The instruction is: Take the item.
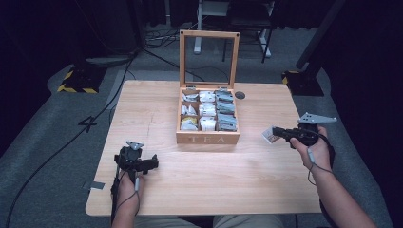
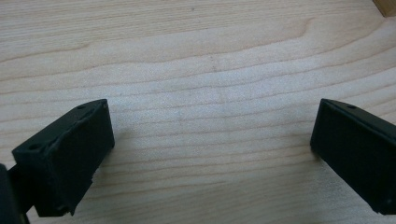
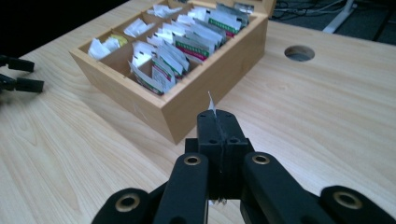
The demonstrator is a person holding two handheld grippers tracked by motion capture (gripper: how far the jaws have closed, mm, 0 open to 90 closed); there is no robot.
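A wooden tea box marked TEA stands mid-table with its glass lid upright, its compartments filled with tea bag packets. My right gripper hovers to the right of the box, shut on a small tea bag packet. In the right gripper view the jaws are pressed together, and the packet's thin white edge sticks out above them, with the box just ahead. My left gripper rests near the front left of the table, open, with bare wood between its fingers.
A round cable hole sits in the table behind the box's right corner. Bare wood spreads on both sides of the box and in front of it. Cables and stand feet lie on the floor beyond the far edge.
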